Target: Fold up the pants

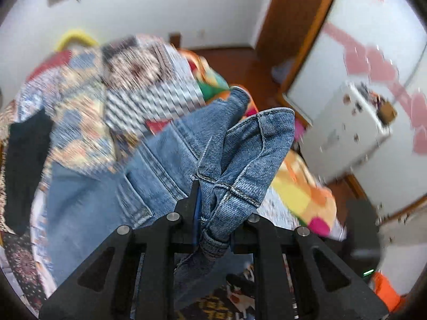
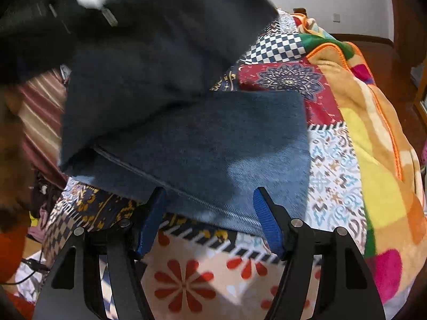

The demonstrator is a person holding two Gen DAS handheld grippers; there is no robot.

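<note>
Left tongs (image 1: 213, 213): I have them pinched shut on a bunched hem end of the jeans (image 1: 248, 154), lifted clear of the bed (image 1: 165, 85).
Right tongs (image 2: 210, 218): standing apart, nothing clamped; the folded edge of the denim lies just beyond the blue pads (image 2: 268, 224), and I can't tell whether it sits between them.
Jeans position: body spread flat on the patchwork bedspread (image 2: 331, 165), long axis running away from me and to the left.
Nearer hand: the right, for the lying fold.
Next move, my judgement: carry the held end over that lying part.
</note>
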